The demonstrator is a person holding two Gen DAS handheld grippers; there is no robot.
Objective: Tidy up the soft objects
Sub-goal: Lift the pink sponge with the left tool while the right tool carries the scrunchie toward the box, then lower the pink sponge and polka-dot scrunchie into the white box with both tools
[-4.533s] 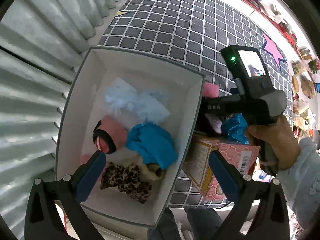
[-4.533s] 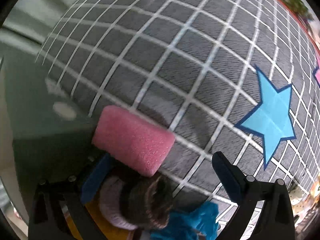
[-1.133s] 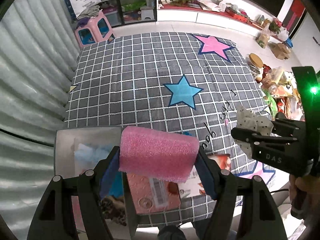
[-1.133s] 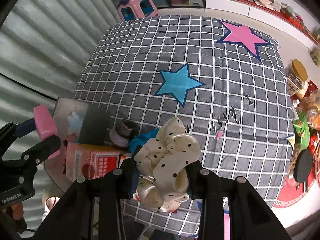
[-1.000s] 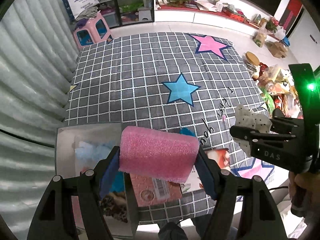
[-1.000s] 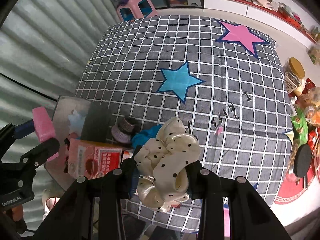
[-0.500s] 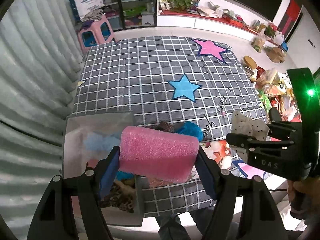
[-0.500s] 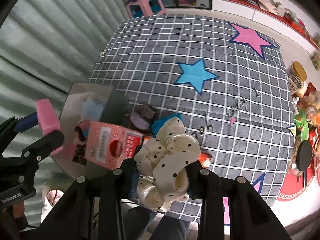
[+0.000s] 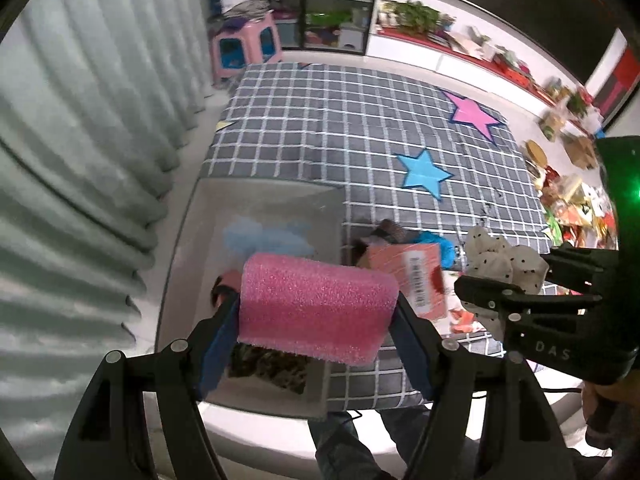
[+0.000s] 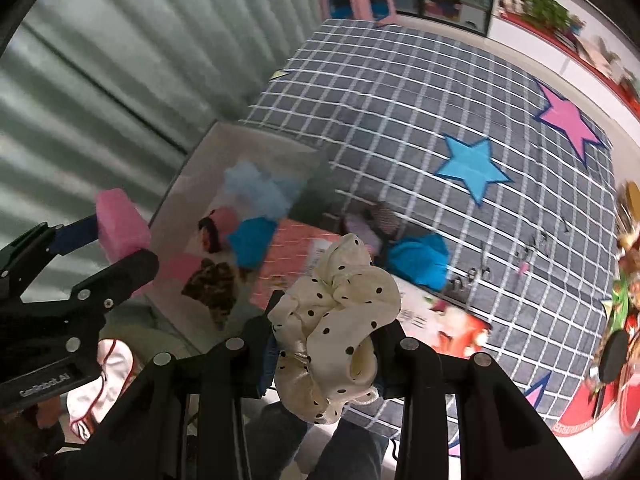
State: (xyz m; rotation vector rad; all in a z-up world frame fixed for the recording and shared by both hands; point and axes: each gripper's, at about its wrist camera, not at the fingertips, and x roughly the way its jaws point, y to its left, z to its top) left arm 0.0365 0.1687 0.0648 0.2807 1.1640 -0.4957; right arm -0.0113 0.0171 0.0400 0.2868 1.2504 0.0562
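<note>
Left gripper (image 9: 318,316): lower centre of the left wrist view, its two black fingers with blue pads clamped on the ends of a pink foam block (image 9: 316,306), held in the air above the near end of the box.
Right gripper (image 10: 326,344): bottom centre of the right wrist view, fingers drawn close and pinching a cream satin scrunchie with black dots (image 10: 334,320), bunched up between them.
Box: an open white rectangular storage box (image 9: 188,240) sits left of centre in the left wrist view, at the near left corner of the mat.
In the box: a pale blue fluffy piece (image 10: 256,188), a bright blue cloth (image 10: 252,244), a pink and black roll (image 10: 216,226) and a leopard-print scrunchie (image 10: 212,280).
Beside the box: a pink printed carton (image 9: 412,276) lies just to its right, with a blue cloth bundle (image 10: 420,258) and a small purple-brown knit thing (image 10: 372,220) beyond it.
Mat: a grey mat with a white grid (image 9: 340,120), blue and pink stars printed on it, fills the middle of both views.
Surroundings: pale green pleated curtain (image 9: 72,140) along the left; a pink plastic stool (image 9: 244,46) at the top.
</note>
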